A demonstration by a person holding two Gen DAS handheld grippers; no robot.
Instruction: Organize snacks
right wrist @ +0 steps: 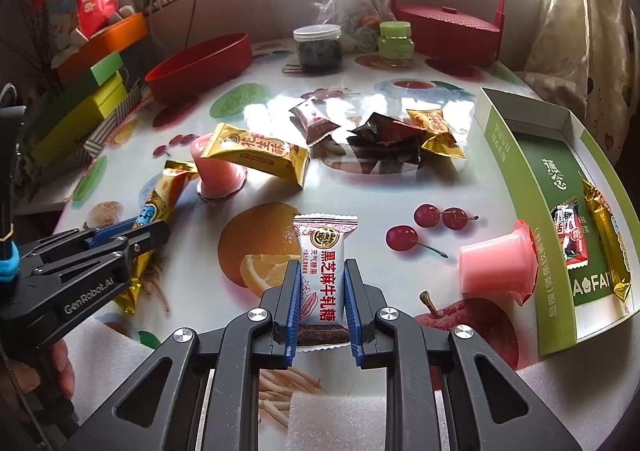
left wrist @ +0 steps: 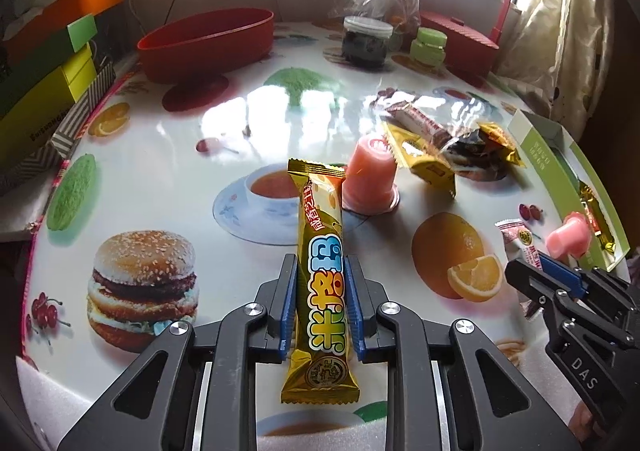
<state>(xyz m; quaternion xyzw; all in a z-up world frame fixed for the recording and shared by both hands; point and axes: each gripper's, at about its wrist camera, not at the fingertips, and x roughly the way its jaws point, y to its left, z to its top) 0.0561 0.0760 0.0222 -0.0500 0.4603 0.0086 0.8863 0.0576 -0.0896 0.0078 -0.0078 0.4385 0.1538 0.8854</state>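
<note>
The left tongs (left wrist: 320,291) are clamping a long gold snack bar (left wrist: 320,283) between their blue pads, its far end sticking out ahead over the counter (left wrist: 168,139). The right tongs (right wrist: 322,291) are gripping a white nougat candy (right wrist: 325,275) the same way. The green box (right wrist: 516,171) is lying to their right, holding packets.

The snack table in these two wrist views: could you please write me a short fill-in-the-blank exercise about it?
1. The left gripper is shut on a long ____ snack bar.
2. The right gripper is shut on a white ____ candy.
3. The pink jelly cup by the green box lies on its ____.
4. The red oval tub on the table holds ____.

Missing words: gold; wrapped; side; nothing
</note>
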